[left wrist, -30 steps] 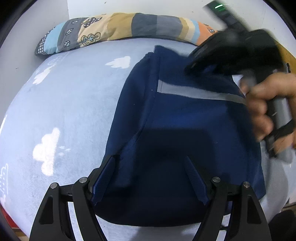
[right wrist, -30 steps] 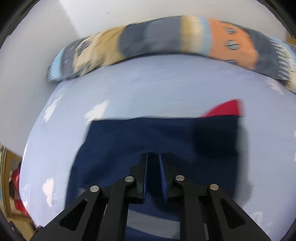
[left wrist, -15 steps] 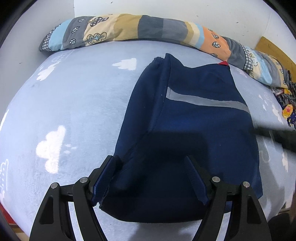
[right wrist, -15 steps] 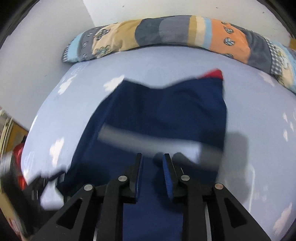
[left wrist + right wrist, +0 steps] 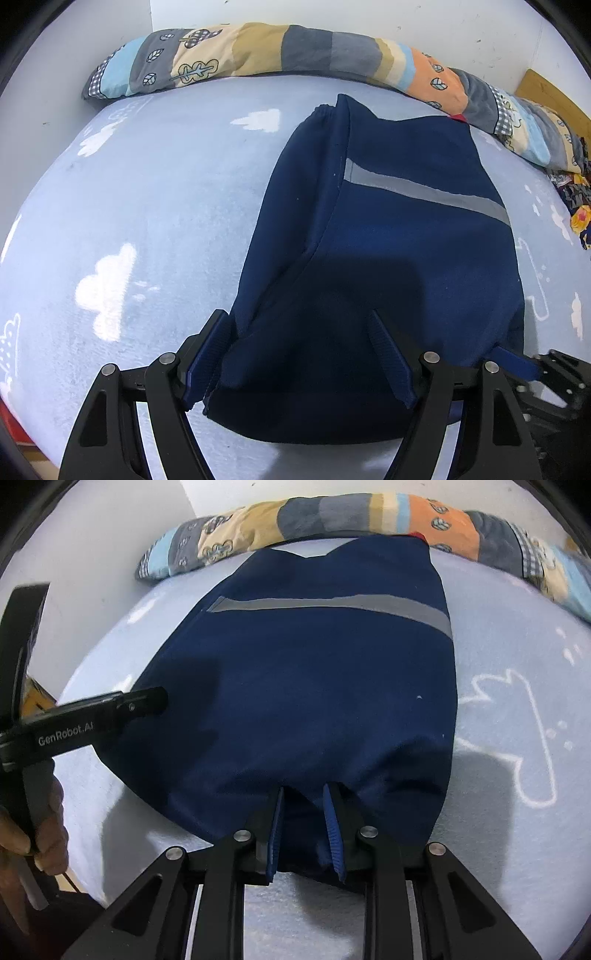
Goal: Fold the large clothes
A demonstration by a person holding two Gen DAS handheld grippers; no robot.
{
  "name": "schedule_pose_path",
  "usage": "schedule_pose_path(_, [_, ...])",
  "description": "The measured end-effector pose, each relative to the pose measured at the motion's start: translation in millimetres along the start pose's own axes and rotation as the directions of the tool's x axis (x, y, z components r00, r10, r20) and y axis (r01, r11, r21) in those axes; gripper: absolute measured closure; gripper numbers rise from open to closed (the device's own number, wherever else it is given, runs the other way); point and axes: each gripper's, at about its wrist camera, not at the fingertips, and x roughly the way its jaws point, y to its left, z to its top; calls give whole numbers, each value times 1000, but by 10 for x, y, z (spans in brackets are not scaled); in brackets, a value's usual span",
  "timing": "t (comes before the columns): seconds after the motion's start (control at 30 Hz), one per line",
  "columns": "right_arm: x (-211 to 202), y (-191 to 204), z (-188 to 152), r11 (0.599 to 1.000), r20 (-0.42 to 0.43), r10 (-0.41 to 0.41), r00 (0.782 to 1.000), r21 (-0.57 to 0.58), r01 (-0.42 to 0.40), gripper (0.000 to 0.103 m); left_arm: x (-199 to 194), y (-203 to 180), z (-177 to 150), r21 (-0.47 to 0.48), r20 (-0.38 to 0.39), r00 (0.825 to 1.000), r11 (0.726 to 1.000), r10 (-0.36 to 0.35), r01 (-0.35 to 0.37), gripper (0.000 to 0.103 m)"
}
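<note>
A pale blue bed sheet (image 5: 155,206) printed with white clouds fills both views, with a long patchwork bolster (image 5: 295,50) curving along the top of each frame against the white wall. On the sheet lies the folded navy garment (image 5: 388,258), crossed by a grey stripe (image 5: 325,603), a sliver of red showing at its far edge; in the left wrist view it sits centre to right, in the right wrist view it fills the middle. The left gripper (image 5: 299,334) at the bottom of its frame stands wide, its blue pads straddling the garment's near left corner without pinching it. The right gripper (image 5: 303,814) has just eased apart slightly; a ridge of navy cloth sits between its narrow jaws, and I cannot tell whether the pads press it. At the left edge of the right wrist view a hand (image 5: 33,834) grips the other tool's handle.
</note>
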Motion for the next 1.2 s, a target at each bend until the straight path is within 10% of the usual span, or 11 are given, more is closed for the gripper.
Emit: schedule_pose_path(1.2, [-490,-76,-252,996,49,11,999,91,-16,71,-351,-171,-181,133,137,990,991,-18,-1,28])
